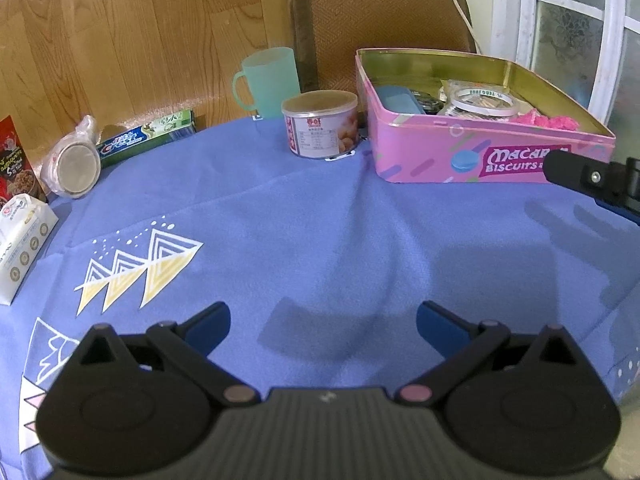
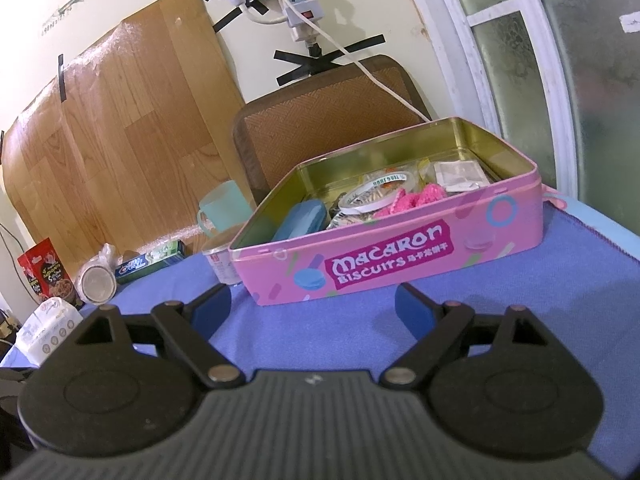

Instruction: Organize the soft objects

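Note:
A pink Macaron Biscuits tin [image 1: 424,152] stands open on the blue cloth at the back right; it also shows in the right wrist view [image 2: 400,256]. Inside lie a pink knitted piece [image 2: 404,200], a blue case [image 2: 300,220], a tape roll [image 2: 376,192] and a small sachet [image 2: 456,174]. My left gripper [image 1: 323,320] is open and empty, low over the cloth in front of the tin. My right gripper [image 2: 312,300] is open and empty just before the tin's front wall; one of its fingers [image 1: 576,172] shows in the left wrist view.
A round can [image 1: 320,124] and a green mug [image 1: 268,80] stand left of the tin. A toothpaste box [image 1: 148,138], a bagged round lid [image 1: 74,166], a red box [image 1: 16,160] and a tissue pack [image 1: 22,240] line the left edge. A chair back [image 1: 380,28] is behind.

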Tool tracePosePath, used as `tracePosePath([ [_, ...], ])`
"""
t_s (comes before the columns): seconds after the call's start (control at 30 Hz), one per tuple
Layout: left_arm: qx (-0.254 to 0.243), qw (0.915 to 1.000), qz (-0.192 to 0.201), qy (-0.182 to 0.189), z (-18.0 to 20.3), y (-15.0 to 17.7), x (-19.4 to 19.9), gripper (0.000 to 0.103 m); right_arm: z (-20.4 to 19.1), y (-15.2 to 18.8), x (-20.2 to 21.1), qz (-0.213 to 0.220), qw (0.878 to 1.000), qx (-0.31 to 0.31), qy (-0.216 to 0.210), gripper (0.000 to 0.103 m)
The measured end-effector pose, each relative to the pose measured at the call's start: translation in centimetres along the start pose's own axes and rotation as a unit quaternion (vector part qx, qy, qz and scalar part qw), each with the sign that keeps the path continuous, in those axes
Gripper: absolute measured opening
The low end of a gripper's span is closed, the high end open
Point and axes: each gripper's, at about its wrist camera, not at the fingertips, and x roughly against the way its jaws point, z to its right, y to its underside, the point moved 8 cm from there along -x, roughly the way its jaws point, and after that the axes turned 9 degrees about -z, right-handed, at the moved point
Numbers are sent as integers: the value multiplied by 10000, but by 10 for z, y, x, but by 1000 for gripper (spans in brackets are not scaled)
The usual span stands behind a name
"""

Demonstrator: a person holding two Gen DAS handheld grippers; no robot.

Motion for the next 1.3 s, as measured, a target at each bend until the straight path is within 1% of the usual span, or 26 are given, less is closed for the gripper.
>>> tracePosePath([
  [0.27, 67, 10000, 21, 11, -5, 0, 2, 103, -5, -2, 1, 8, 9999, 103, -11, 91],
  [0.37, 66, 9999, -27, -127, -11, 0, 2, 103, -5, -4, -1, 36, 9999, 100, 11, 91],
  [0.5, 320, 9990, 64, -308, -32, 1, 7, 103, -5, -7, -17, -159, 9999, -5, -2, 91],
  [0.57, 489, 9982, 78, -347, -43, 1, 8, 103, -13, -8, -20, -191, 9997, 10, -129, 91],
  [0.67, 658, 9973, 56, -323, -52, 2, 7, 103, -26, -7, -15, -67, 9995, 273, -154, 91],
  [0.77, 583, 9980, 41, -243, -48, 3, 7, 103, -30, -1, -11, -82, 9990, 419, -105, 91],
  [0.97, 453, 9989, 76, -121, -40, 5, 6, 103, -20, -3, -8, -76, 9996, 254, 61, 91],
  [1.2, 553, 9984, 51, -122, -46, 5, 4, 103, -24, -2, -10, -64, 9993, 353, 45, 91],
  [1.3, 553, 9984, 10, -125, -46, 6, 1, 103, -21, 0, -11, -95, 9995, 287, 36, 91],
])
